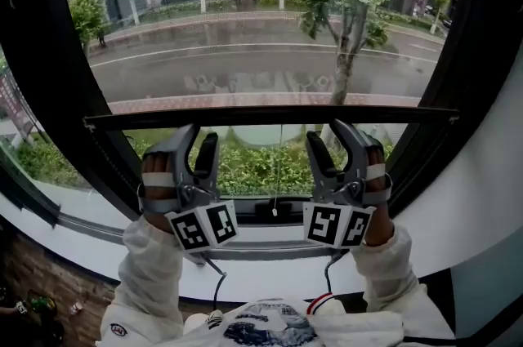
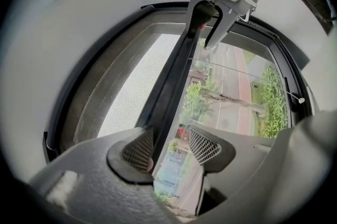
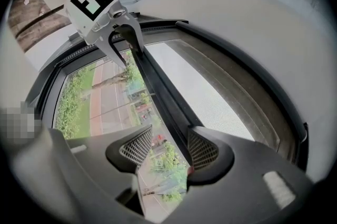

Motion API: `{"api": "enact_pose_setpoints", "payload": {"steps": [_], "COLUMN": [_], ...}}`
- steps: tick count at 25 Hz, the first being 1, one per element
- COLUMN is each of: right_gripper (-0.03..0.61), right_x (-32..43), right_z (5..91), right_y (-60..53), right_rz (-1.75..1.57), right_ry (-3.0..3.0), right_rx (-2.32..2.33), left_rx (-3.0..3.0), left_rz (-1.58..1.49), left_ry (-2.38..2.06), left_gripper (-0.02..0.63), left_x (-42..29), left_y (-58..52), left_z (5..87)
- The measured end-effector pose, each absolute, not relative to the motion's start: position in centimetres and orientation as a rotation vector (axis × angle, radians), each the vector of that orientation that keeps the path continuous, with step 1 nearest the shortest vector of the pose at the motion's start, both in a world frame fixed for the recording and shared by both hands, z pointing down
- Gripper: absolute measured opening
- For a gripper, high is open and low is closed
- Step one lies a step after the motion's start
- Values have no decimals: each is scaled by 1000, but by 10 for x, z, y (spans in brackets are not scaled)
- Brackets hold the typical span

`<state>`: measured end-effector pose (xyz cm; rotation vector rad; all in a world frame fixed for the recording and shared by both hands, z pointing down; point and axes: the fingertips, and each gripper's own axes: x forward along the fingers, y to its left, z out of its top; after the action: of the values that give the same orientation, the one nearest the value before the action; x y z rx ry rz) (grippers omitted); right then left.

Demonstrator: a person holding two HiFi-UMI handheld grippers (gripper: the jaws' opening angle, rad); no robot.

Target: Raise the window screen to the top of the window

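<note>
Window screen: the mesh is seen covering the upper part of the window. Its dark bottom bar is held level, roughly halfway up the pane. Clear glass is left below the bar; shrubs, a wet street and trees are seen through it.

Left gripper: placed under the bar, left of its middle. The jaws are set apart, with nothing clamped. In the left gripper view the bar is seen running away from between the jaws, laid against one pad; the other pad is kept clear of it.

Right gripper: placed under the bar, right of its middle, mirroring the left. The jaws are likewise apart; the bar is laid against one pad only, with a gap to the other.

Both grippers are held by hands in white sleeves.

A thin pull cord is hung from the bar between the two grippers, its small bead near the lower frame, above the white sill.
</note>
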<state>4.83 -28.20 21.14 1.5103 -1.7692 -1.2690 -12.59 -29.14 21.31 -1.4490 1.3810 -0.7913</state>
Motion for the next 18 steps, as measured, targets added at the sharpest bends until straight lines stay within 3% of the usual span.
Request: {"api": "enact_pose_setpoints", "payload": {"steps": [18], "right_gripper": [210], "right_x": [47], "right_z": [203], "right_y": [-284], "right_rz": [-1361], "right_ry": [-1727], "right_rx": [1585], "left_rx": [-1372], "left_rz": [-725], "left_ry": [1400], "left_gripper": [213], "left_x": [-126], "left_y": [-292], "left_z": [203]}}
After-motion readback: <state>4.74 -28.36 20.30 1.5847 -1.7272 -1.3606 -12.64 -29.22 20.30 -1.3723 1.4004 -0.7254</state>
